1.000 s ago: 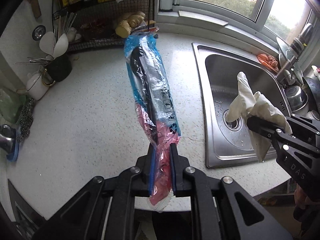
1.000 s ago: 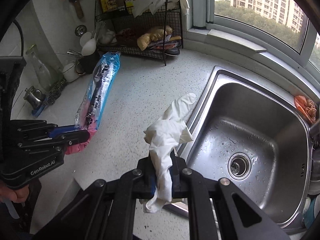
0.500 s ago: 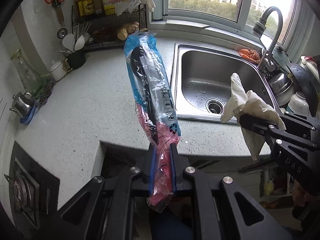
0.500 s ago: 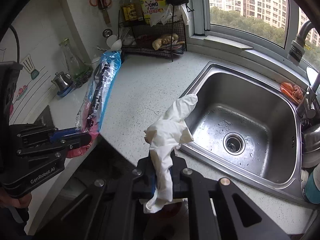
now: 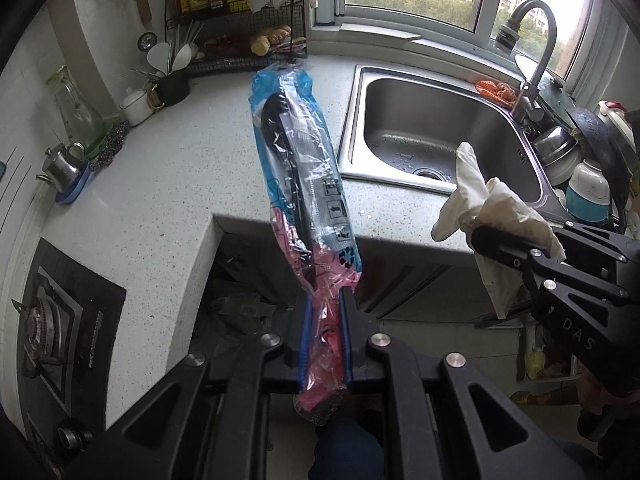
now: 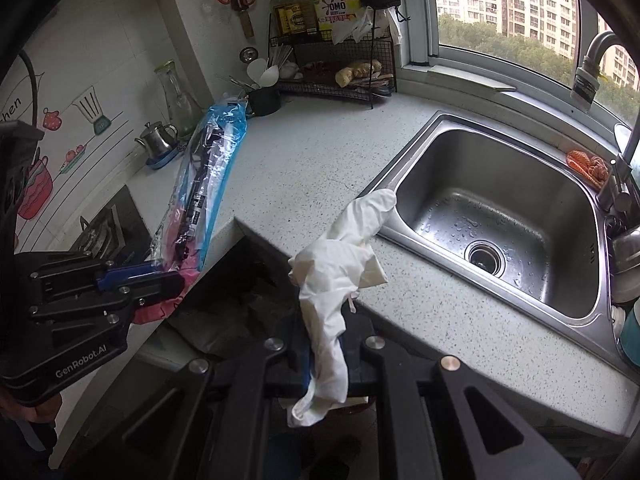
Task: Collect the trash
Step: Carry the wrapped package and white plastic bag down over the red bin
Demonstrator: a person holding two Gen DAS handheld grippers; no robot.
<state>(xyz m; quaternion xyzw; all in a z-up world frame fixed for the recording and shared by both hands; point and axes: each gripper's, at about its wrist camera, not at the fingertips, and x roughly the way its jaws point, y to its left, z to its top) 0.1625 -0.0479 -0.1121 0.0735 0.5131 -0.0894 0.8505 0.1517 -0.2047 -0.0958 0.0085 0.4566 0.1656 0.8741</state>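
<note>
My left gripper (image 5: 324, 336), stamped GenRobot.AI, pinches the pink end of a crinkly blue-and-pink plastic wrapper (image 5: 304, 184) printed with recycling icons. My right gripper (image 6: 326, 354), marked DAS, clamps a limp white rubber glove (image 6: 340, 264). Both are held in the air off the speckled grey countertop (image 6: 320, 168) edge.

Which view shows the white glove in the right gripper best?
The right wrist view: the white glove runs up the frame's middle, pinched in the right gripper, with a finger tip and the hanging cuff visible. The left wrist view shows the glove small, at the right edge, side-on, partly behind that gripper's fingers.
</note>
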